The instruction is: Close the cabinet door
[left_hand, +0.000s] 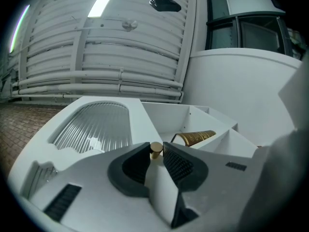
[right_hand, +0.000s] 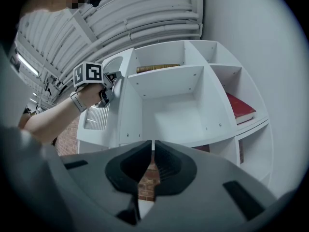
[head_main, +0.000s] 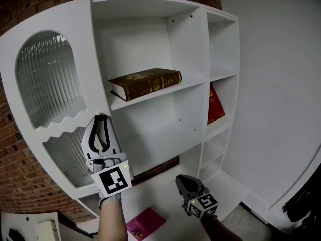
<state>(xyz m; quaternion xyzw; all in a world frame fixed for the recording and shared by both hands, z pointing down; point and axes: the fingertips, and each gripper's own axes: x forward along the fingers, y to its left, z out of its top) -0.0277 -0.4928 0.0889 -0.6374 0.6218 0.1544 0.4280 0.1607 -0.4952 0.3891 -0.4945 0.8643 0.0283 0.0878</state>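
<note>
Pinching the small gold knob [left_hand: 156, 149] at the free edge of the door [head_main: 30, 134] between the narrowed jaws of the left gripper [head_main: 102, 117], at lower left of the head view. Pressing on the knob from both sides, going by the left gripper view.

Idling at bottom centre with the right gripper [head_main: 180, 181], its jaws drawn together to a thin slit on nothing, pointing up at the cabinet [head_main: 185, 39] from well apart.

Showing the door swung wide open at the left of the frame, its ribbed glass panes turned outward against the brick wall [head_main: 15, 185]. Baring the shelves behind it, with a brown book [head_main: 145, 83] lying flat at centre and a red book [head_main: 214, 104] leaning in the narrow bay to the right. Leaving a pink book [head_main: 145, 223] lying low at the bottom edge, clear of the work.

Judging the task as barely started: taking hold of the knob apparently done, closing not yet begun. Remaining, by the look of it, the whole swing of the door rightward across the bay with the brown book, then seating it flush against the cabinet and letting go.
</note>
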